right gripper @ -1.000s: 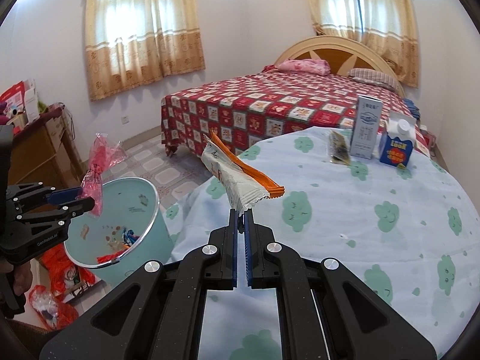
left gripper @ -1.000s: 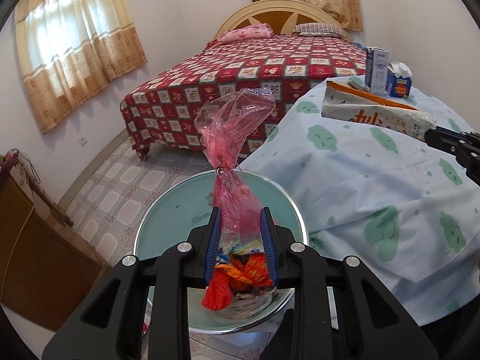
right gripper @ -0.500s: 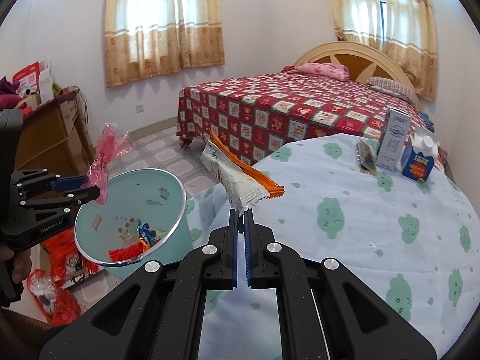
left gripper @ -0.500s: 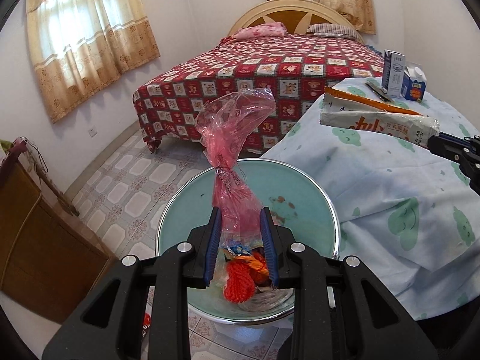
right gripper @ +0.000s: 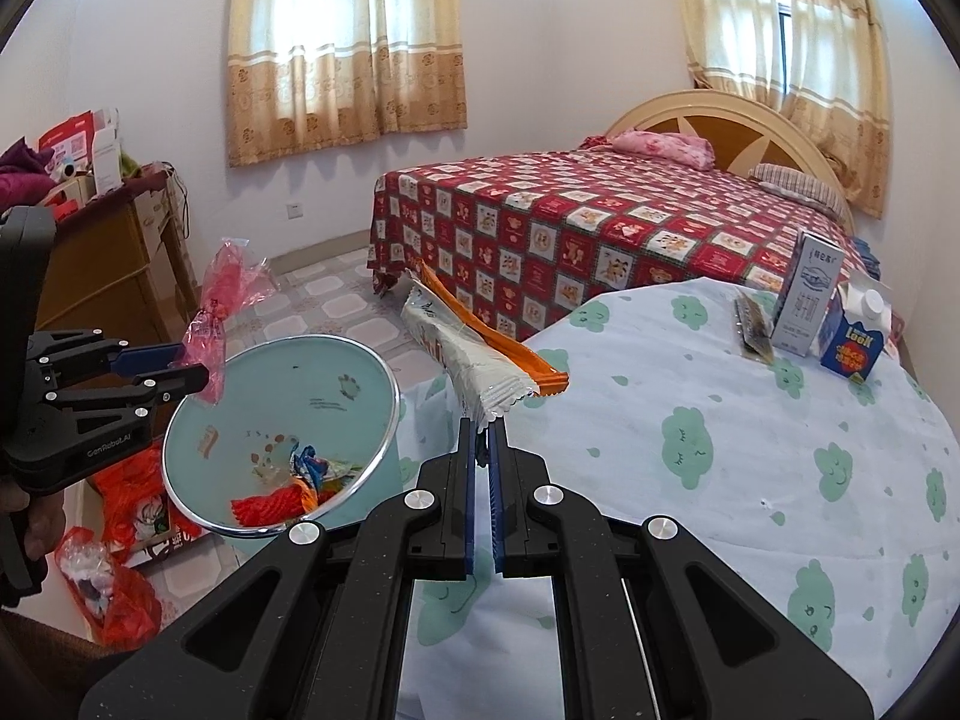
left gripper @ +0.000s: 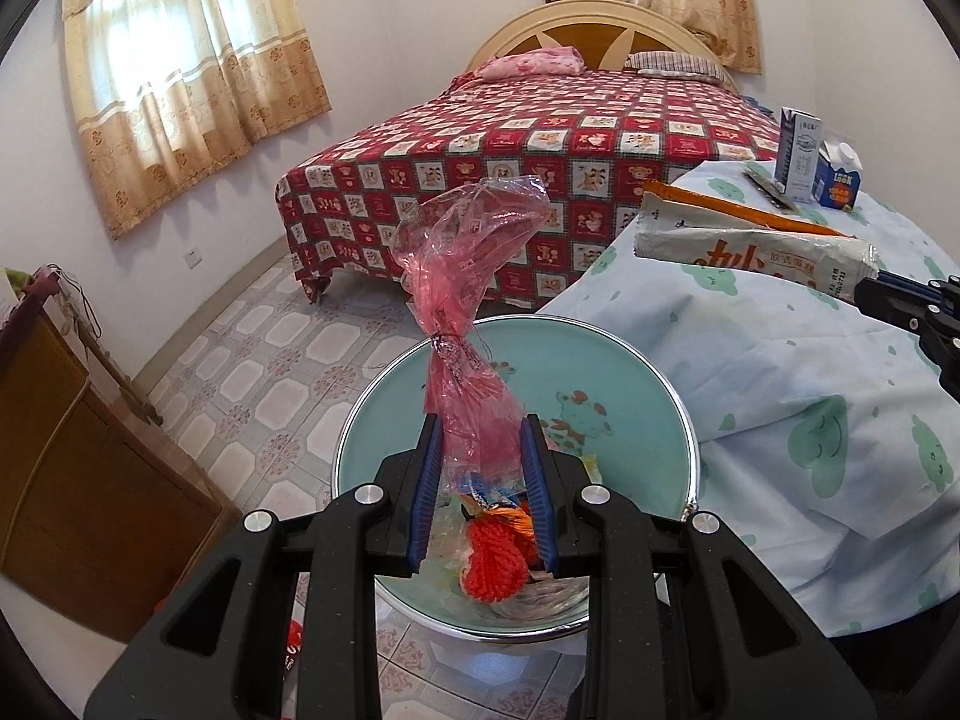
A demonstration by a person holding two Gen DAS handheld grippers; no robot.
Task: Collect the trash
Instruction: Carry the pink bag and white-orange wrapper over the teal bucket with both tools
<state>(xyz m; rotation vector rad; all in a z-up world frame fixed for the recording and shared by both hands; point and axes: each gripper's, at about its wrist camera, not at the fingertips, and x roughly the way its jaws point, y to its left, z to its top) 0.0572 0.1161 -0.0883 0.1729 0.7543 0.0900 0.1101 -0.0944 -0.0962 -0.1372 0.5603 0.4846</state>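
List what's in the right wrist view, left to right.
Left tool with pink bag → bin → wrapper in right tool → gray carton → blue carton.

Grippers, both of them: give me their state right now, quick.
Left gripper: shut on the pink plastic bag, above the bin.
Right gripper: shut on the white snack wrapper.
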